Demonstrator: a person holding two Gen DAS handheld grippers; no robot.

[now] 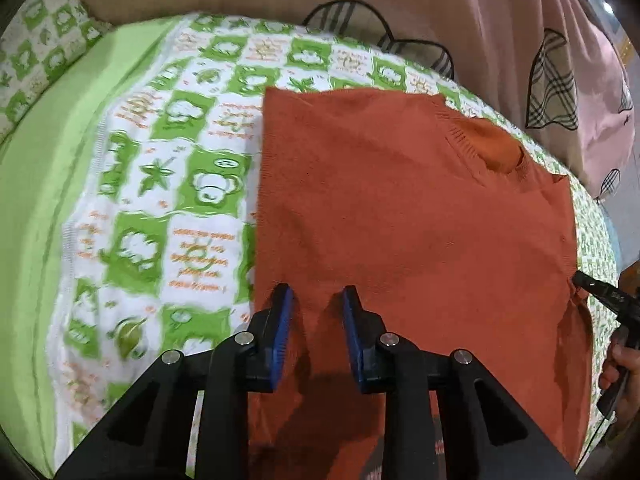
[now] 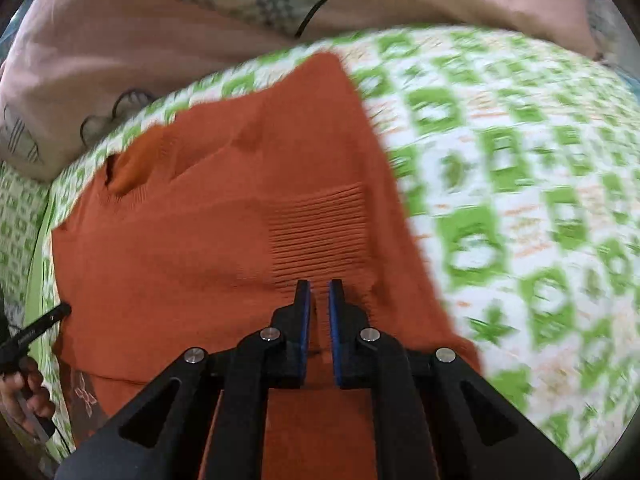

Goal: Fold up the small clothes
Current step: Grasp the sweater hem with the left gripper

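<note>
At the left, plain lime-green fabric (image 1: 36, 208) is seen beside a green-and-white checked cartoon-print bed sheet (image 1: 168, 168). On that sheet an orange-red knitted sweater (image 1: 400, 208) is spread flat, partly folded into a rough rectangle, with a ribbed neck opening toward its far corner and a ribbed cuff laid across its body. The left gripper (image 1: 316, 296) is held released above the near hem, nothing between its blue pads. The right gripper (image 2: 319, 288) is seen nearly closed, pinching a thin fold of the sweater. A pink leaf-patterned quilt (image 1: 520, 40) lies behind.
</note>
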